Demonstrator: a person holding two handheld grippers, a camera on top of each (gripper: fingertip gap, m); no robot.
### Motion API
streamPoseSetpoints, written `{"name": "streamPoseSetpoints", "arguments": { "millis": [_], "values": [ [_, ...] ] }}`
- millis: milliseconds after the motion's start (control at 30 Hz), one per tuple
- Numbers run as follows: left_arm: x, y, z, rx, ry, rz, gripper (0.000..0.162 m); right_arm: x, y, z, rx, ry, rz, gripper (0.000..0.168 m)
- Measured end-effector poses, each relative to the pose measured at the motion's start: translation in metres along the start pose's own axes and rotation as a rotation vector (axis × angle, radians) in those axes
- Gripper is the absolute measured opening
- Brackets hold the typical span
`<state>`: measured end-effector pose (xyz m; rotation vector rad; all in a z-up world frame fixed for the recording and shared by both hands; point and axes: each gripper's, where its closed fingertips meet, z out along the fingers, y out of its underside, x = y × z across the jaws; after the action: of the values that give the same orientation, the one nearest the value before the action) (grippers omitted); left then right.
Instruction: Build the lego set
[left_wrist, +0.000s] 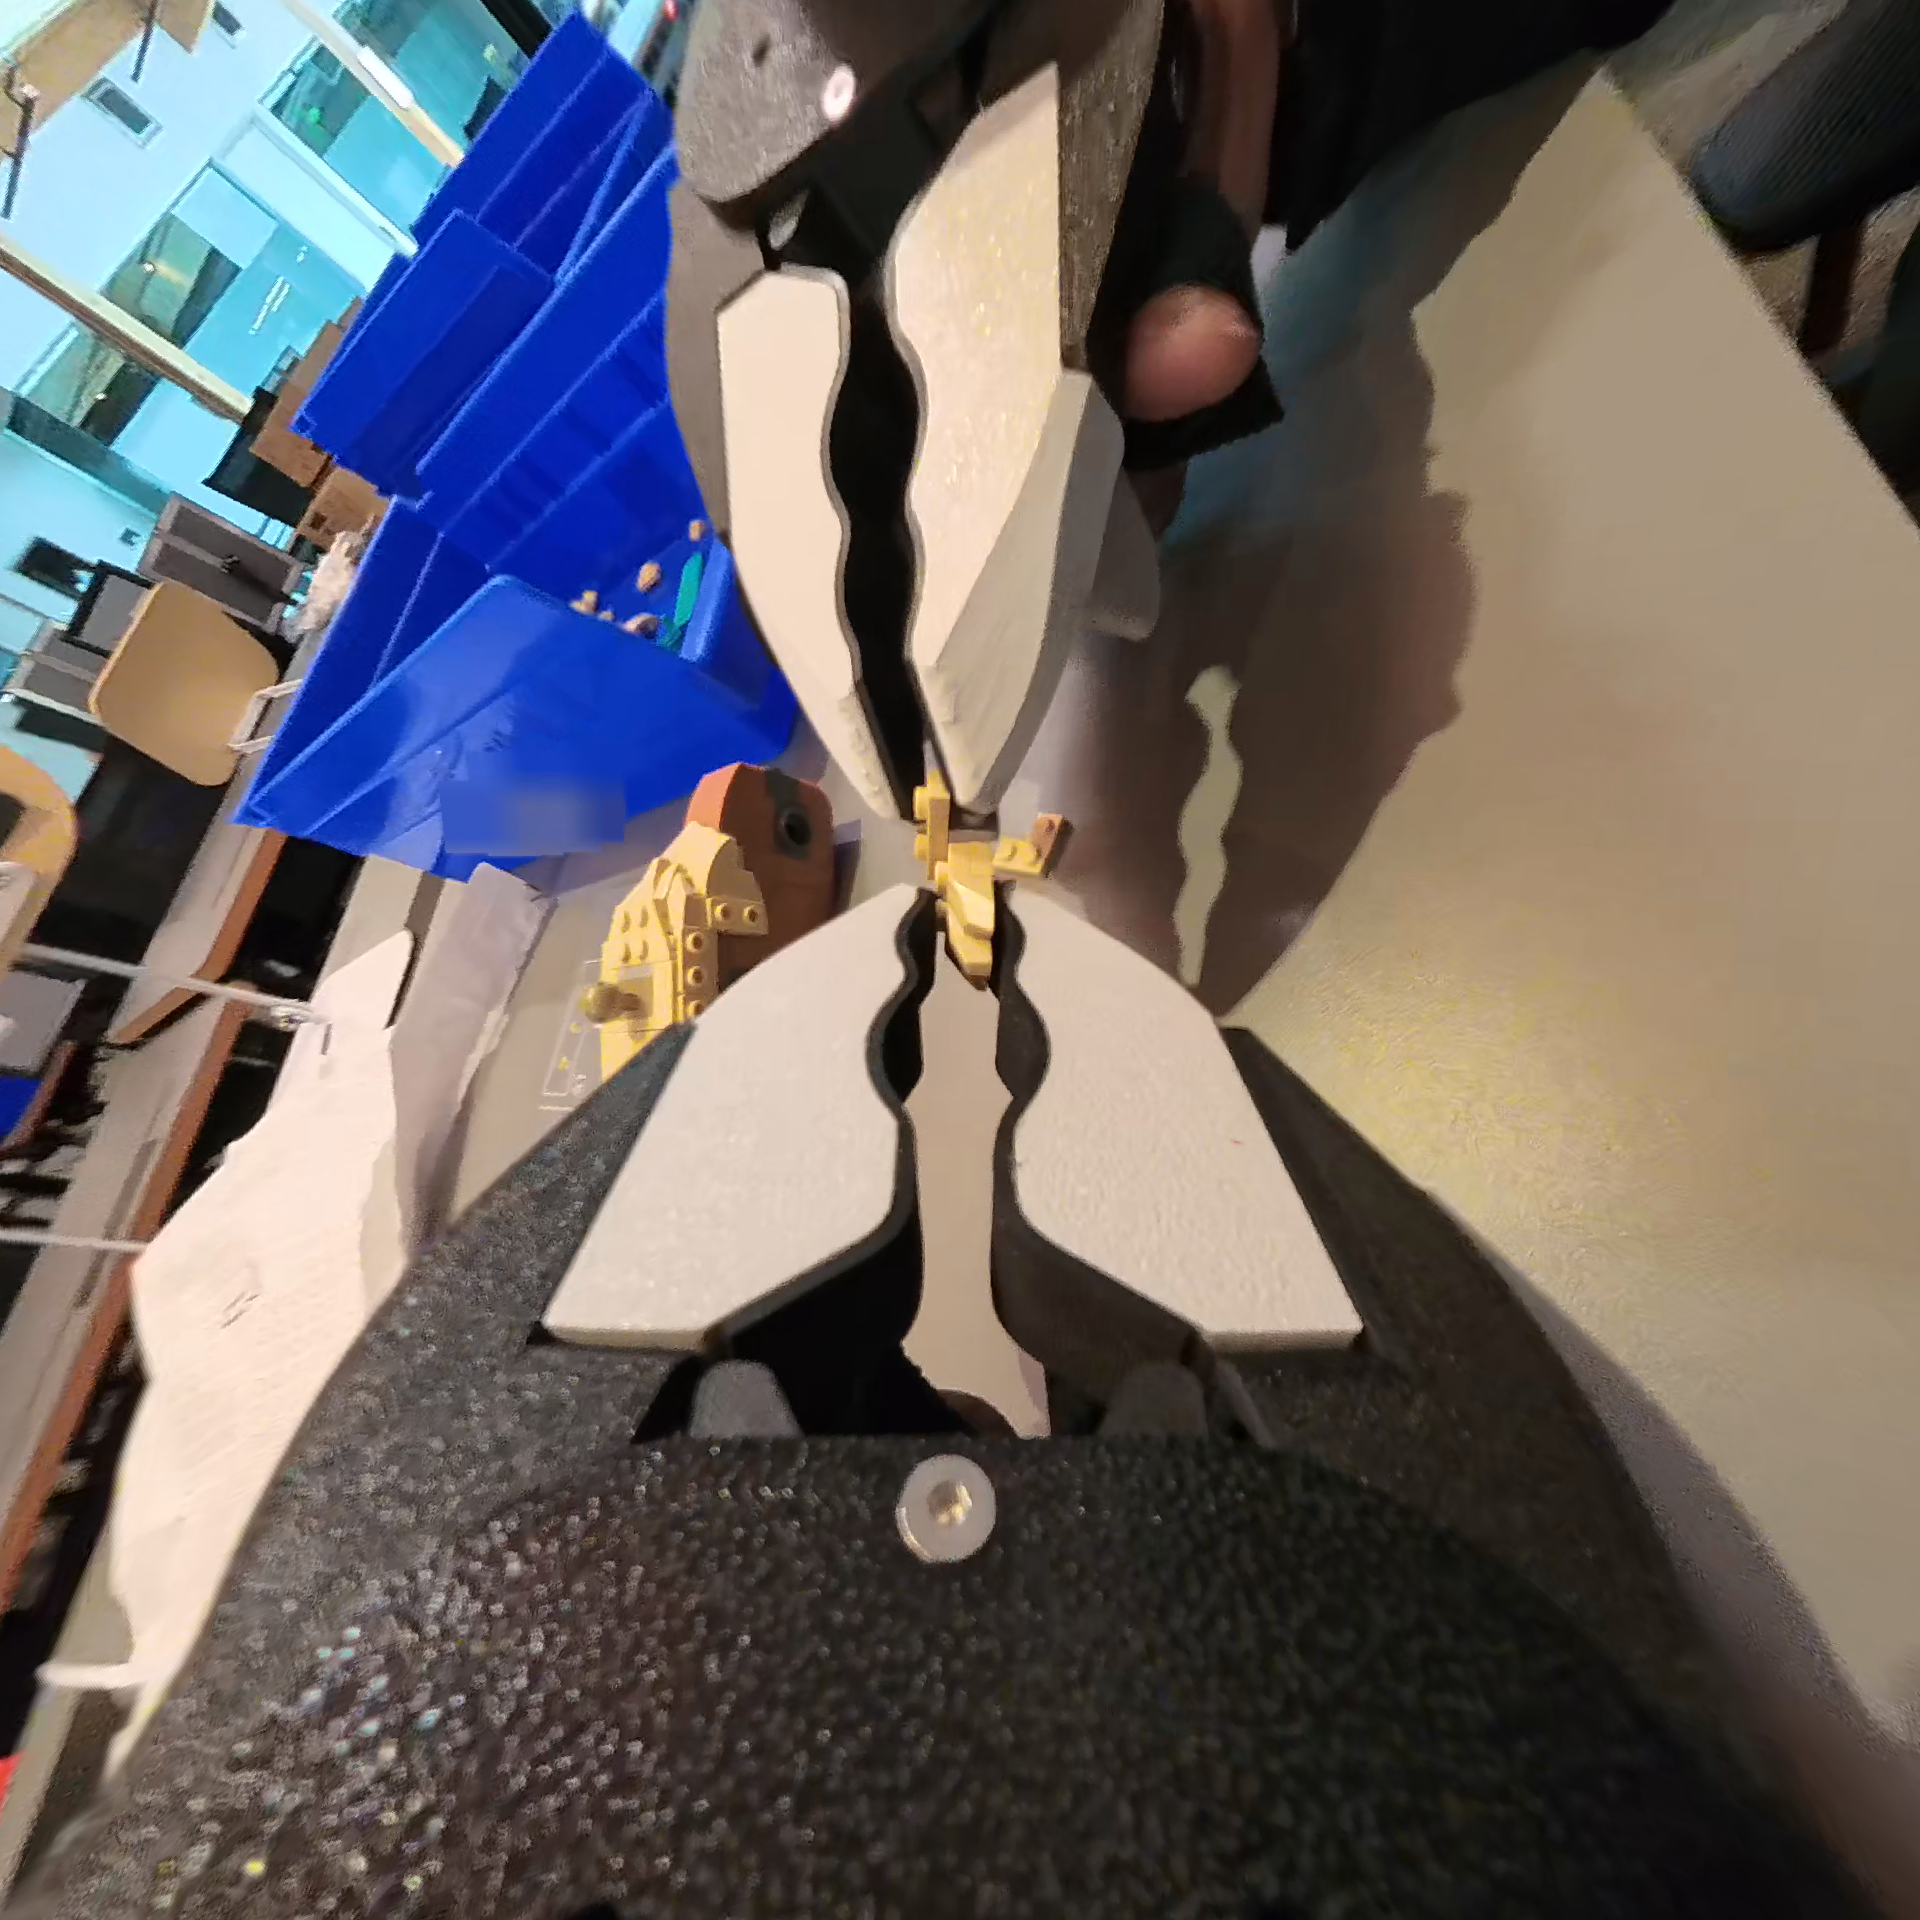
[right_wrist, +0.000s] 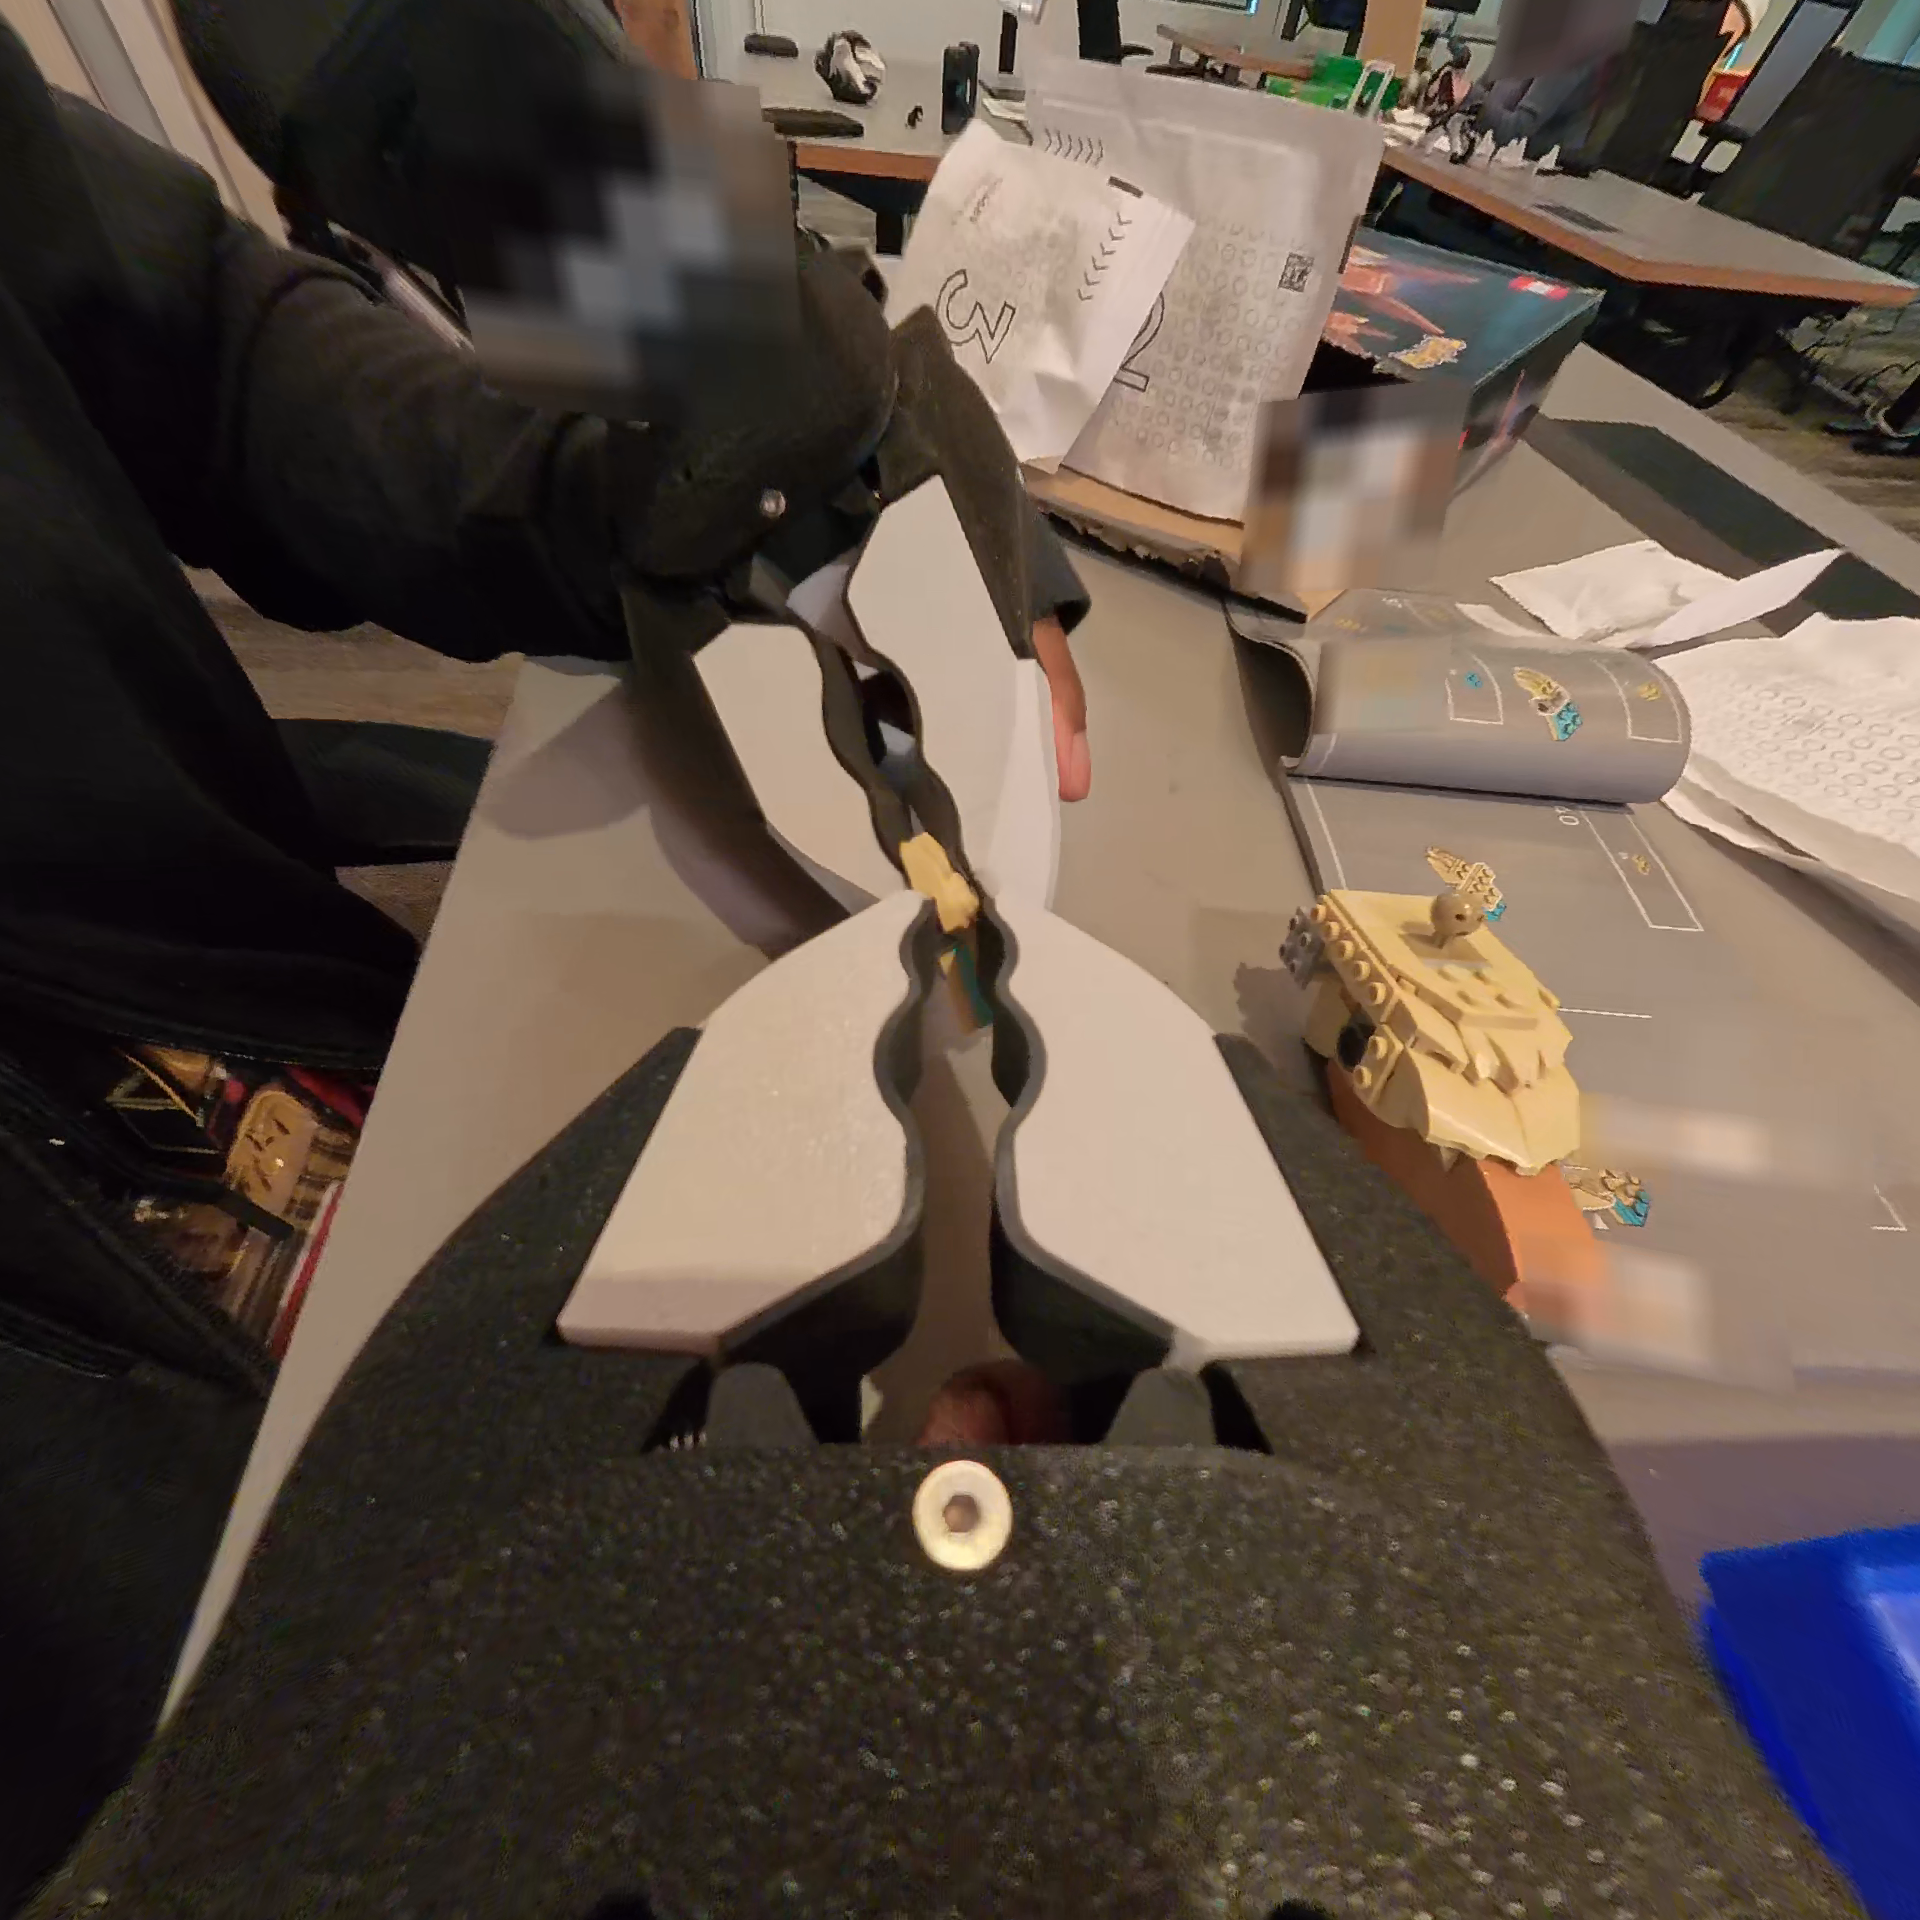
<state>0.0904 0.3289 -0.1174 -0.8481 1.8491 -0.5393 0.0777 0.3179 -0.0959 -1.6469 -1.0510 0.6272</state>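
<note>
A small tan lego sub-assembly (left_wrist: 971, 873) is held in the air between both grippers, tip to tip, above the grey table (left_wrist: 1558, 831). My left gripper (left_wrist: 961, 925) is shut on its lower end. My right gripper (left_wrist: 930, 795) comes in from above and is shut on its upper end. In the right wrist view my right gripper (right_wrist: 956, 935) pinches a tan piece with a teal edge (right_wrist: 961, 987), and the left gripper (right_wrist: 935, 862) holds the tan part (right_wrist: 940, 878) just beyond it. The partly built tan model (right_wrist: 1444, 1039) sits on a brown block (right_wrist: 1496, 1205) to the right; it also shows in the left wrist view (left_wrist: 675, 935).
Blue bins (left_wrist: 540, 707) with loose pieces stand behind the model. An open instruction booklet (right_wrist: 1475, 707) lies under and beyond the model. Numbered paper bags (right_wrist: 1039, 291), the set box (right_wrist: 1455, 332) and torn white bags (right_wrist: 1818, 727) are at the back and right. A person's sleeve (right_wrist: 312, 468) is at left. Both grippers' tips are close together, under 4 cm apart. The brown block (right_wrist: 1496, 1205) sits 9 cm or so from the ends of my left fingers. Seen from the left wrist view (left_wrist: 734, 805) as well.
</note>
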Motion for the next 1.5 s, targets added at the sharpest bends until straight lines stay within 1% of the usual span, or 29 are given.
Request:
{"name": "streamPoseSetpoints", "arguments": {
  "millis": [267, 367, 433, 700, 800, 867, 933, 1133, 1267, 1500],
  "values": [
    [0.005, 0.019, 0.008, -0.200, -0.015, 0.146, 0.009, 0.003, 0.022, 0.004, -0.188, 0.139, -0.312, 0.006],
    [0.006, 0.024, 0.009, -0.252, -0.027, 0.206, 0.009, 0.004, 0.028, 0.006, -0.234, 0.156, -0.331, 0.006],
    [0.005, 0.024, 0.010, -0.260, -0.037, 0.217, 0.009, 0.004, 0.028, 0.006, -0.225, 0.151, -0.280, 0.006],
    [0.000, 0.026, 0.010, -0.302, -0.092, 0.291, 0.009, 0.007, 0.029, 0.006, -0.183, 0.114, 0.076, 0.006],
    [0.000, 0.026, 0.011, -0.316, -0.099, 0.297, 0.009, 0.009, 0.029, 0.005, -0.182, 0.113, 0.145, 0.006],
    [0.003, 0.028, 0.012, -0.314, -0.065, 0.237, 0.009, 0.008, 0.031, 0.006, -0.197, 0.122, 0.087, 0.006],
    [0.008, 0.031, 0.014, -0.320, -0.015, 0.173, 0.009, 0.008, 0.036, 0.007, -0.232, 0.143, -0.039, 0.007],
    [0.014, 0.037, 0.016, -0.357, 0.035, 0.115, 0.009, 0.010, 0.045, 0.008, -0.338, 0.178, -0.345, 0.005],
    [0.015, 0.037, 0.015, -0.375, 0.038, 0.122, 0.009, 0.011, 0.045, 0.008, -0.390, 0.178, -0.491, 0.005],
    [0.016, 0.037, 0.013, -0.413, 0.033, 0.162, 0.009, 0.011, 0.046, 0.010, -0.468, 0.183, -0.646, 0.006]
  ]
}}
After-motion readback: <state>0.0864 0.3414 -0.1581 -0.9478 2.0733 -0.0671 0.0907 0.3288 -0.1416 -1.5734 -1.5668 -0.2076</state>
